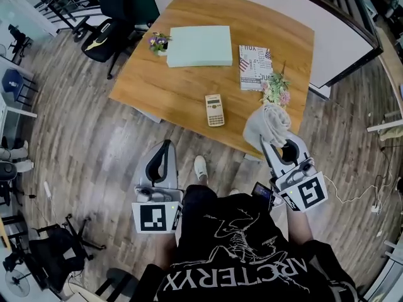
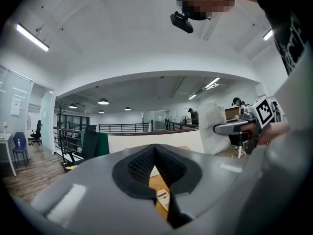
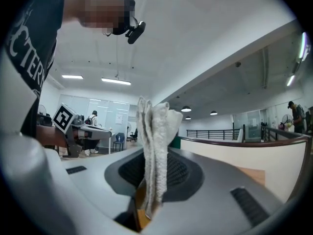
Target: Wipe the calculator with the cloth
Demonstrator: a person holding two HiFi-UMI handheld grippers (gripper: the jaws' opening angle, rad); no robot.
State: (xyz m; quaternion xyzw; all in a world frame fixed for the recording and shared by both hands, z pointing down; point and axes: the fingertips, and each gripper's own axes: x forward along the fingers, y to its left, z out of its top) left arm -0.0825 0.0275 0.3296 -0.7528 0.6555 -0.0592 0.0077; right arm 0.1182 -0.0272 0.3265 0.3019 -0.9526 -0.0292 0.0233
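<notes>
A beige calculator [image 1: 215, 110] lies flat near the front edge of the wooden table [image 1: 189, 80]. My right gripper [image 1: 272, 145] is shut on a grey-white cloth [image 1: 267, 124], which bunches up above the table's front right corner. In the right gripper view the cloth [image 3: 154, 151] stands pinched between the jaws. My left gripper [image 1: 165, 147] hangs over the floor in front of the table, shut and holding nothing. Through the gap under its jaws in the left gripper view, the calculator [image 2: 163, 199] shows a little. The right gripper with the cloth [image 2: 213, 128] also appears there, at the right.
On the table lie a pale green pad [image 1: 199, 46], a printed booklet [image 1: 255, 63], a small purple flower pot [image 1: 158, 42] and a pink flower bunch [image 1: 276, 89]. Office chairs [image 1: 101, 30] stand at the table's far left. A white partition [image 1: 296, 24] runs behind.
</notes>
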